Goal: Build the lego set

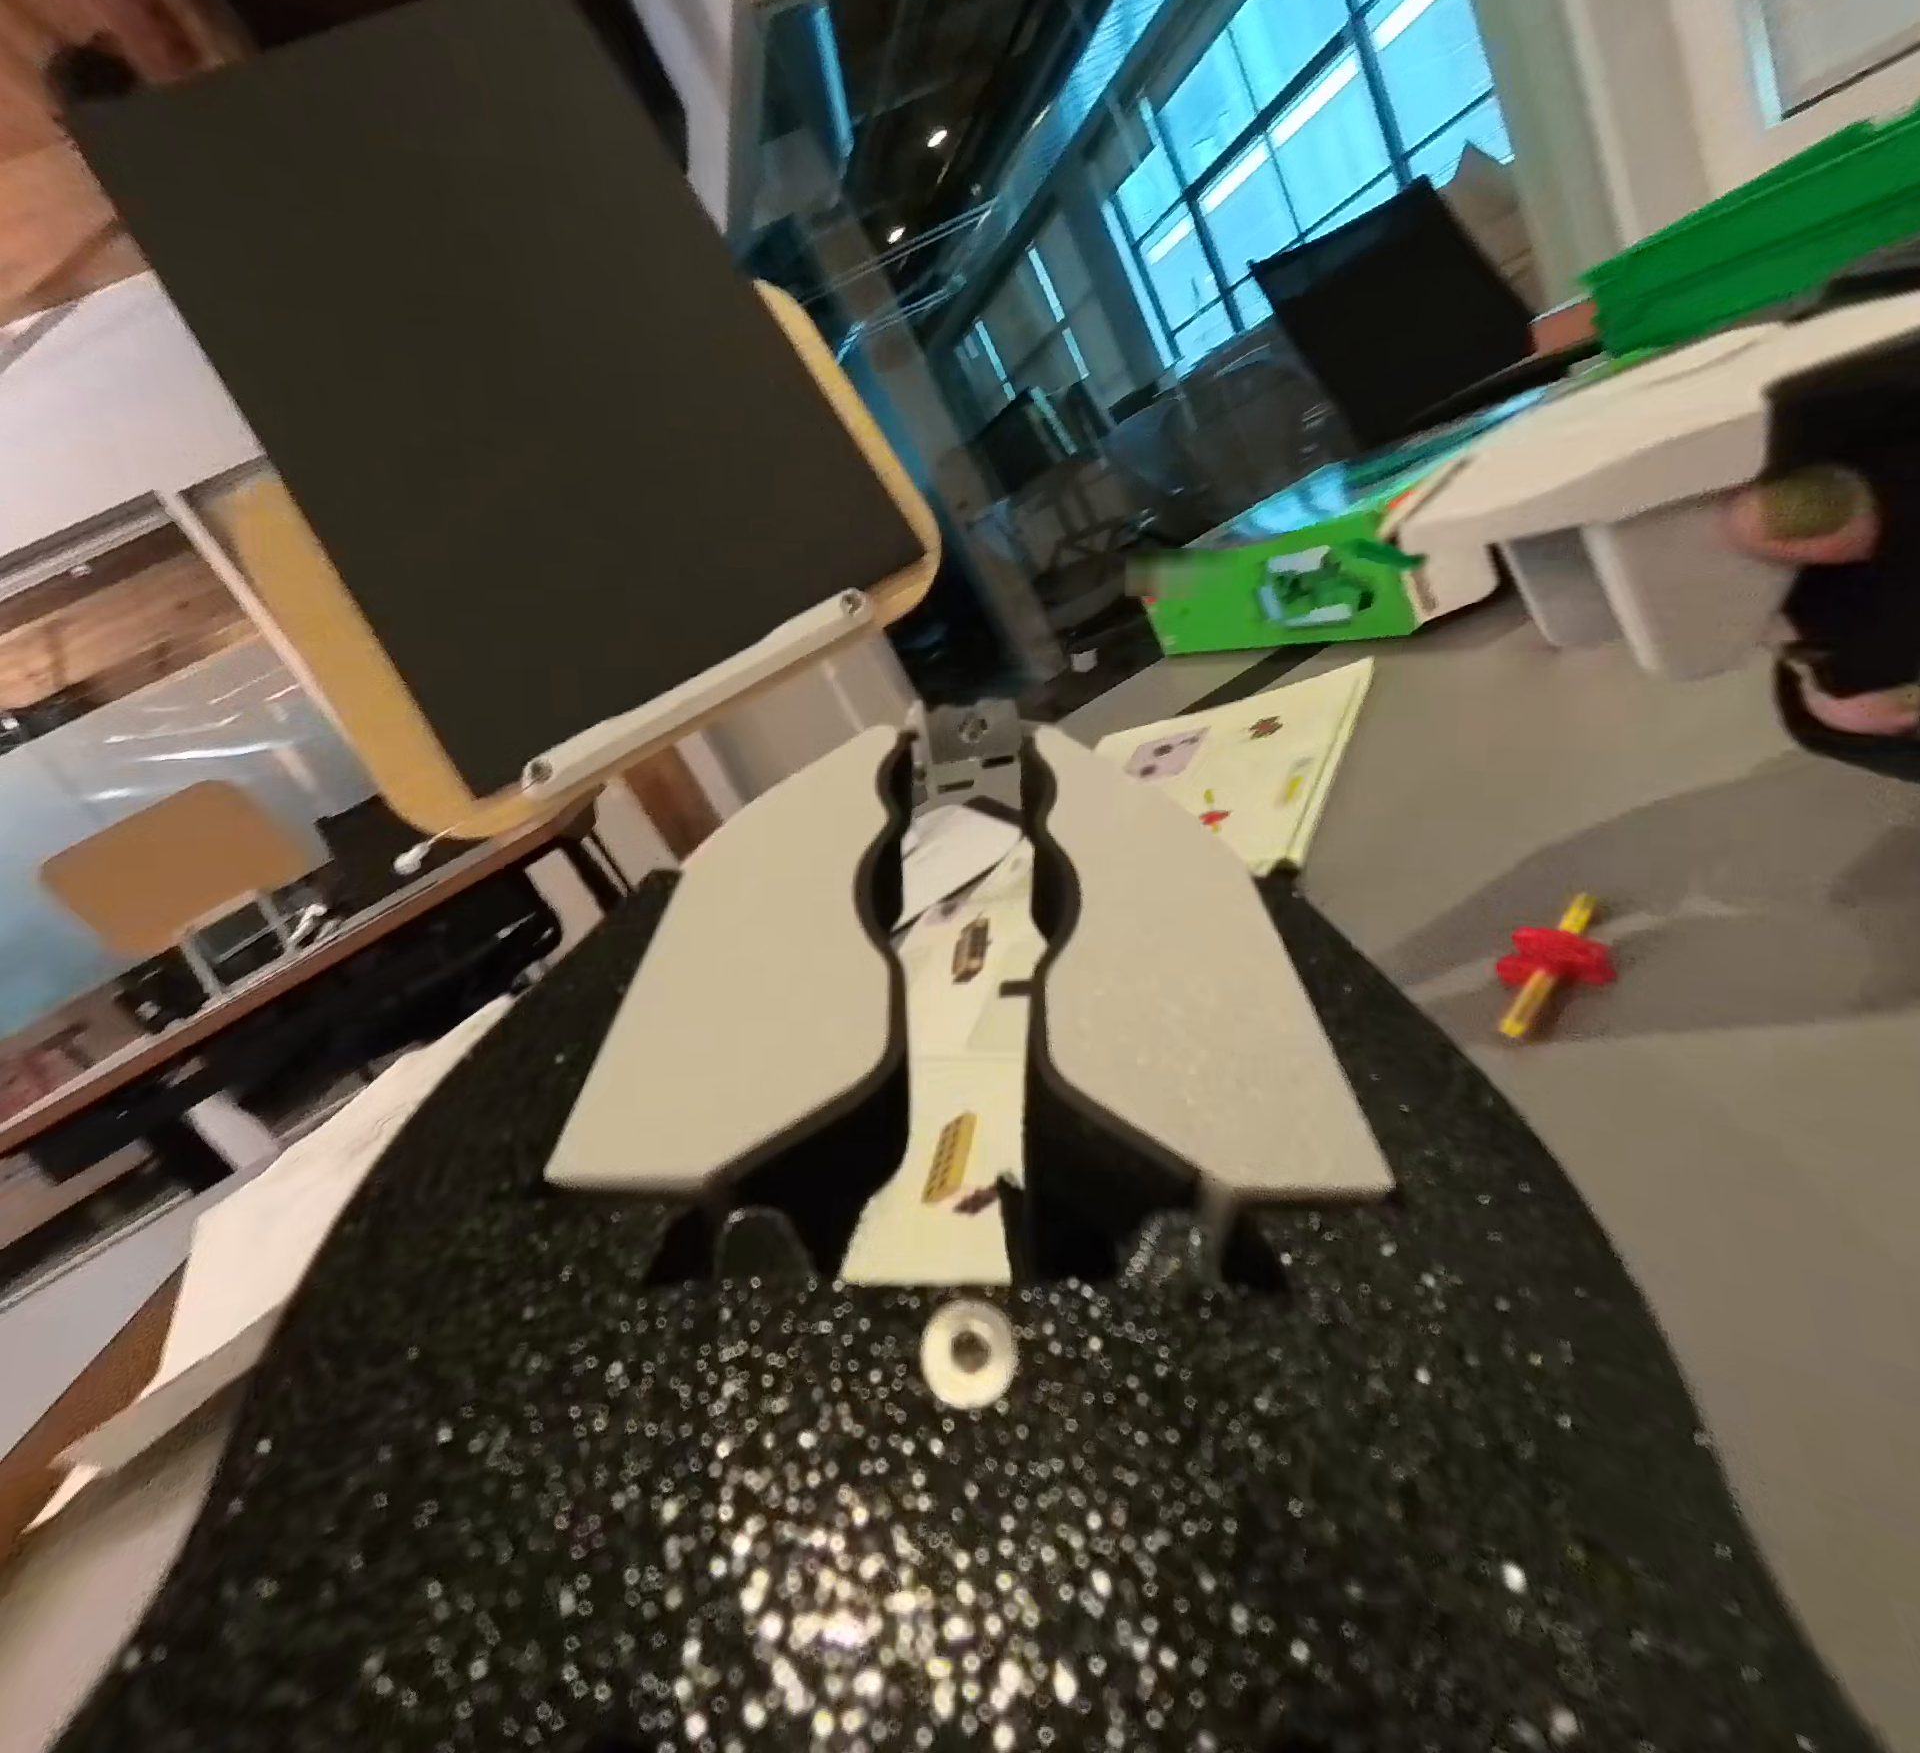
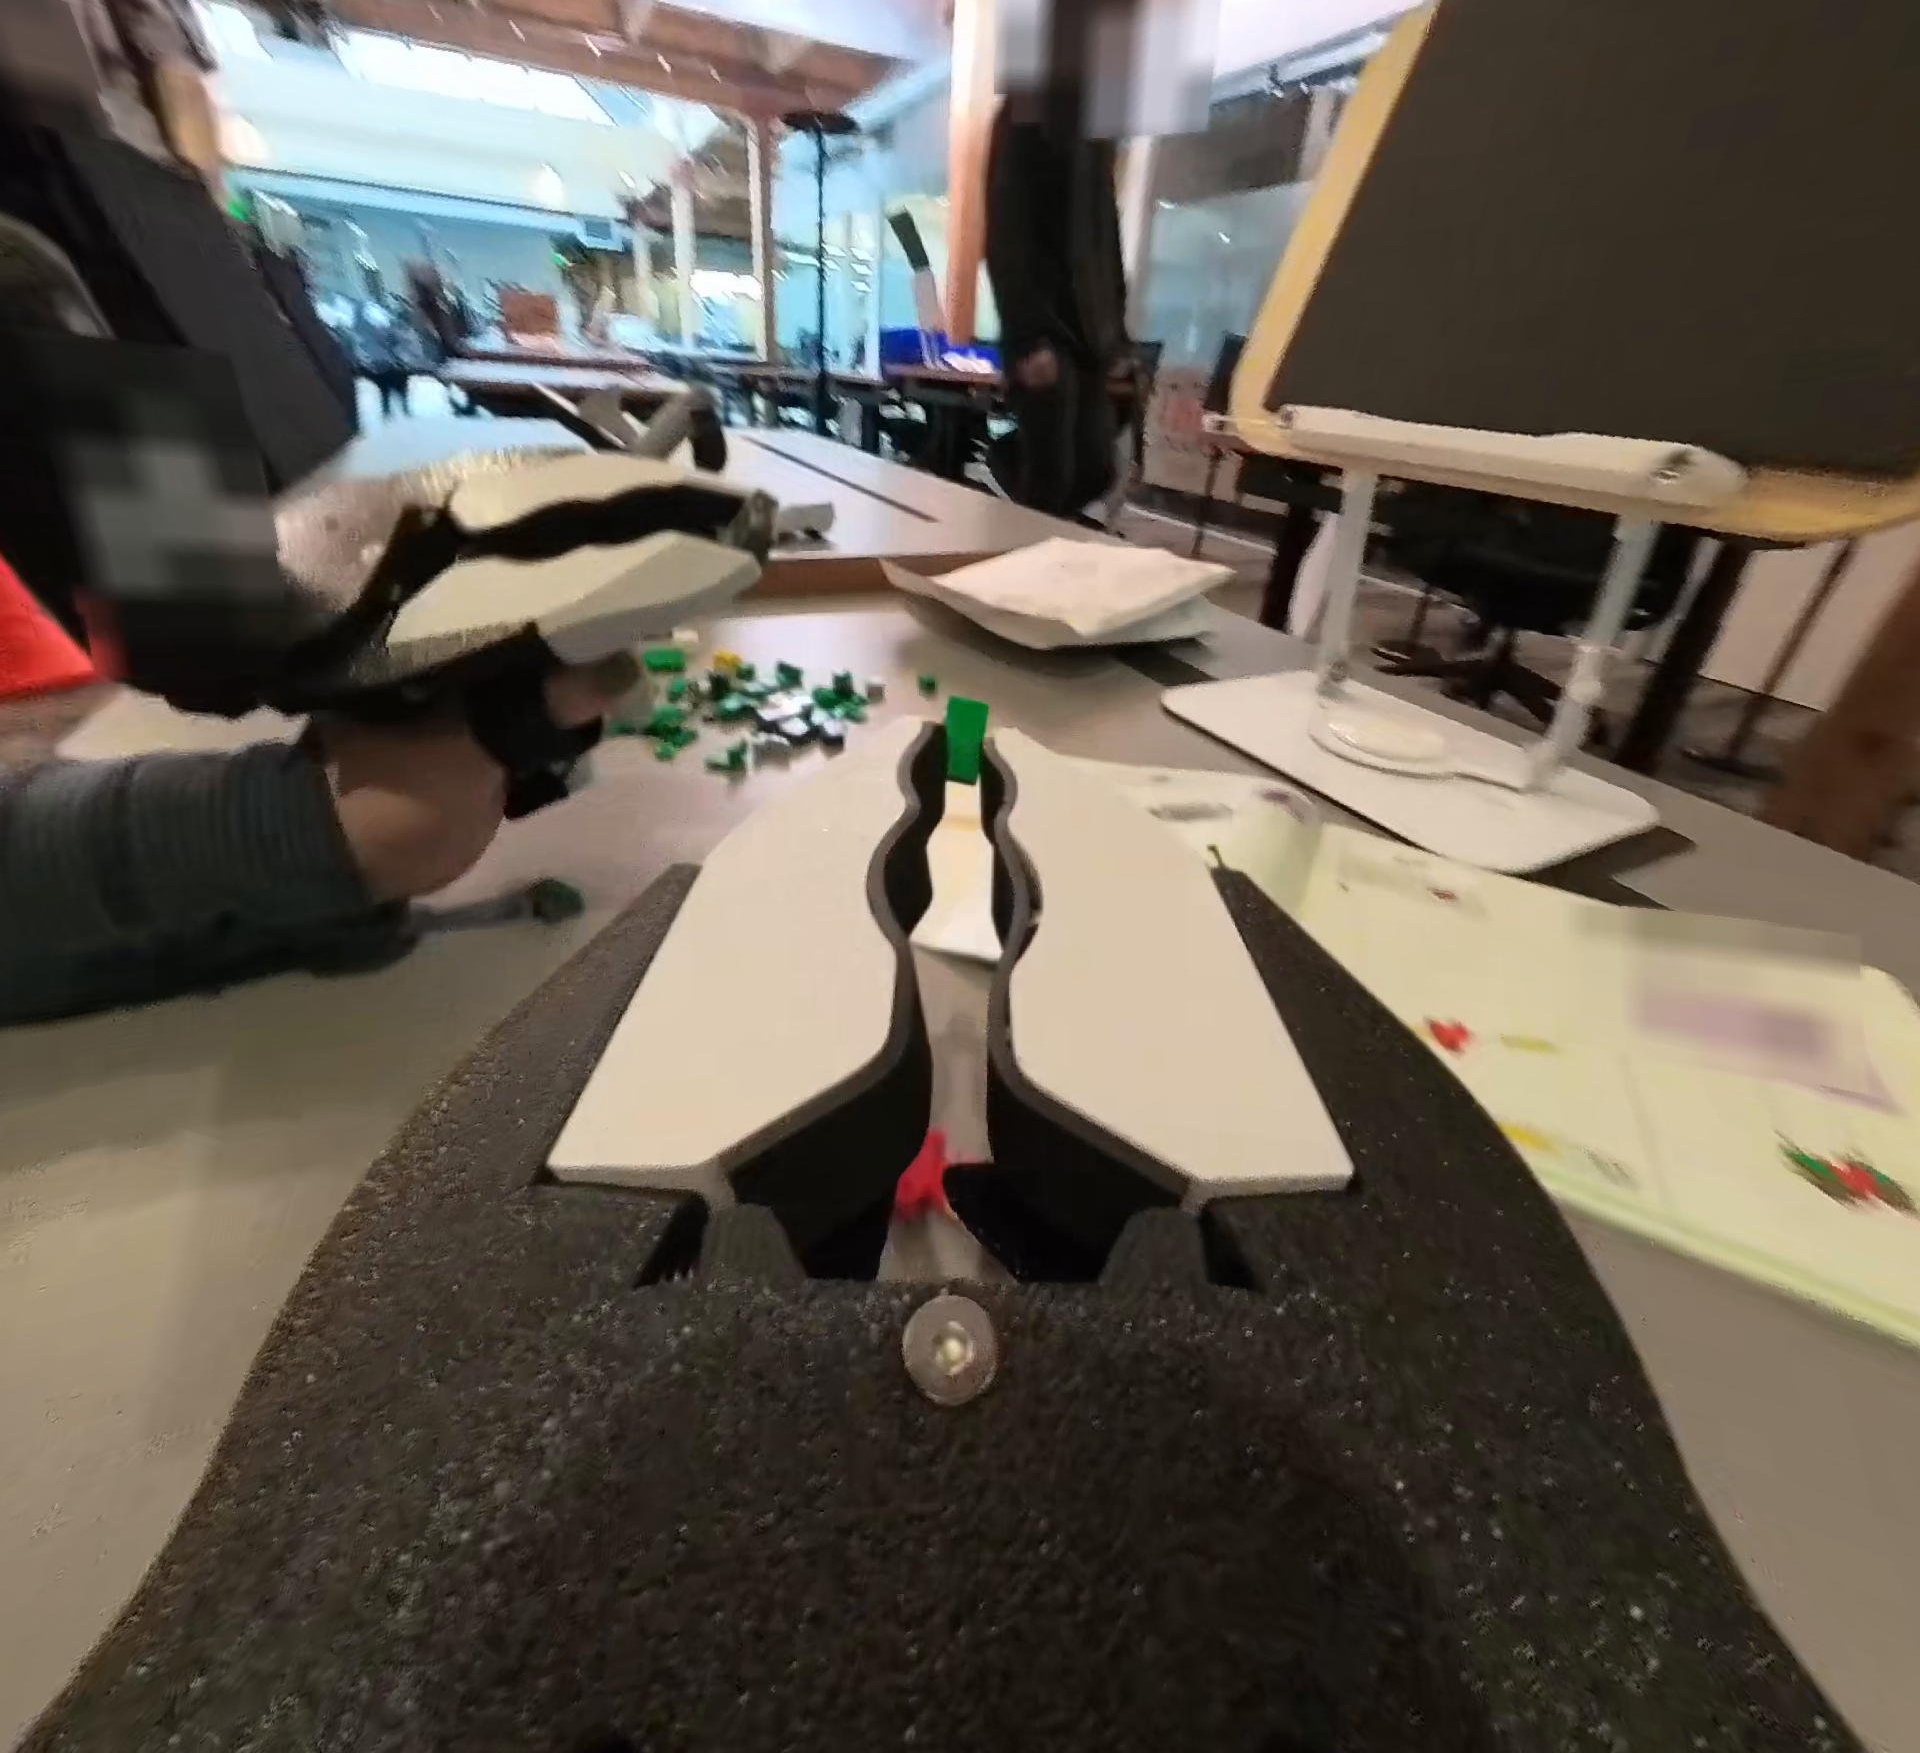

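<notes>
Lego pieces (image 2: 769, 701), mostly green, lie scattered on the grey table (image 2: 208, 1184). Right gripper (image 2: 964, 747) has its jaws nearly together, clamped on a small green brick (image 2: 965, 739) at the tips. Left gripper (image 1: 971, 747) pinches a grey piece (image 1: 971, 745) above the instruction booklet (image 1: 1247, 768).

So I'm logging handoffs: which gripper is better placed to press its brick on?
Right gripper: its green brick stands proud. The left gripper pinches a grey piece.
</notes>
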Demonstrator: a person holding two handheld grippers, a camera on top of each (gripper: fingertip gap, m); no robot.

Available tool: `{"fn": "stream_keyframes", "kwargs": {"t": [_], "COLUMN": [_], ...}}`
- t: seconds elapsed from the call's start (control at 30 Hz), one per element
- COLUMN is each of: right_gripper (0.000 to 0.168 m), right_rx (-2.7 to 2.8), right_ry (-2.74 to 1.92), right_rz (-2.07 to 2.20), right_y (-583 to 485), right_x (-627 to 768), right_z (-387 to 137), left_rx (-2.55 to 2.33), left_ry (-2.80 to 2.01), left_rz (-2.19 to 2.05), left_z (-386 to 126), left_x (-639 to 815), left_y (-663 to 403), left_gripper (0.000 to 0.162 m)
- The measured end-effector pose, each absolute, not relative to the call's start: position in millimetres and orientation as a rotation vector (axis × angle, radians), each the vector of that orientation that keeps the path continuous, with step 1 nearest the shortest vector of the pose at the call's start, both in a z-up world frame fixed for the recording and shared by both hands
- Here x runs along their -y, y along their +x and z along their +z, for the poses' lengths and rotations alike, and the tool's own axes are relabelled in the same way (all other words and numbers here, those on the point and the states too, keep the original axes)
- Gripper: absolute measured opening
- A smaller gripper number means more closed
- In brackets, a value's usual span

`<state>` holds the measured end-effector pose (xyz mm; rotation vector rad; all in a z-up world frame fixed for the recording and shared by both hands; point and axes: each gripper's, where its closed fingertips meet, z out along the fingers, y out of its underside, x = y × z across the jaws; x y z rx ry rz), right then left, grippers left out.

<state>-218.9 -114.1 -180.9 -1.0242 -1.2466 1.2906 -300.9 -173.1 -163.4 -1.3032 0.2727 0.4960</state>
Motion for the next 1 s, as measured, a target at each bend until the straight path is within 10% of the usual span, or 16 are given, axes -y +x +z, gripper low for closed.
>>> {"fn": "stream_keyframes", "kwargs": {"t": [1.0], "right_gripper": [0.006], "right_rx": [1.324], "right_ry": [-0.841], "right_rz": [1.362], "right_y": [-241.0], "right_x": [134.7], "right_z": [-175.0], "left_rx": [-0.454], "left_ry": [-1.472], "left_rz": [0.661], "left_z": [-197.3], "left_x": [160.6], "left_y": [-269.7], "left_gripper": [0.020]}}
